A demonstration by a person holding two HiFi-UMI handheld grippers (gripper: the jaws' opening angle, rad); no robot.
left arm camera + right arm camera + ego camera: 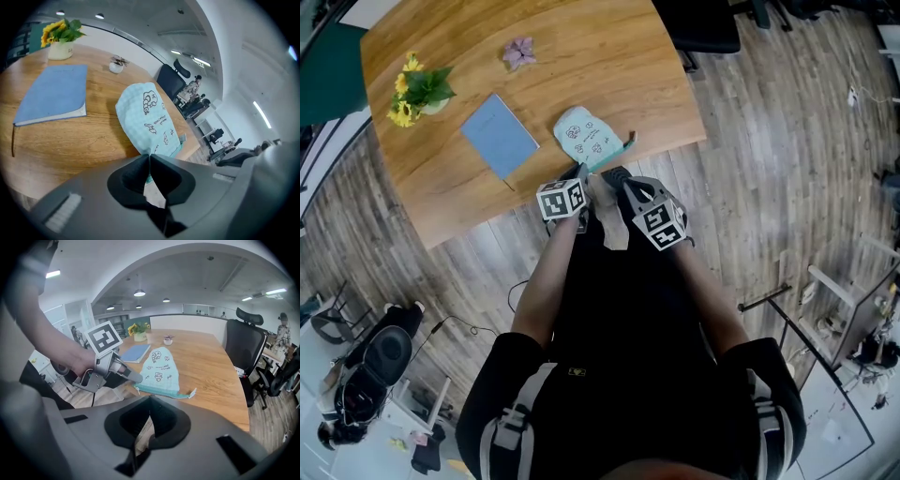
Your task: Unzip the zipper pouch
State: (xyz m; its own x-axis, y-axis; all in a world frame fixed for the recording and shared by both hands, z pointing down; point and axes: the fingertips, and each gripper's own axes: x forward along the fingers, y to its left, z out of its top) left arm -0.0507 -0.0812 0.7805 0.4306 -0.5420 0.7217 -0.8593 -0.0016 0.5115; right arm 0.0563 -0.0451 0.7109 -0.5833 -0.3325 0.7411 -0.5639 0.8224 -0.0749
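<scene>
A mint-green zipper pouch (pixel 584 137) with small cartoon prints lies flat at the near edge of the wooden table (pixel 441 197). Its zipper edge (pixel 161 391) faces me, with a small tab (pixel 192 393) at its right end. My left gripper (pixel 581 173) is shut on the pouch's left near corner; in its own view the jaws (pixel 150 157) meet right at the pouch (pixel 145 117), and the right gripper view shows its fingertips (pixel 133 377) pinching that corner. My right gripper (pixel 150 401) hovers just short of the table edge, shut with nothing in it, a little apart from the pouch (pixel 161 369).
A blue notebook (pixel 499 135) lies left of the pouch. A pot of yellow flowers (pixel 417 92) stands at the table's far left, and a small pink plant (pixel 519 52) at the back. A black office chair (pixel 246 343) stands beyond the table's right side.
</scene>
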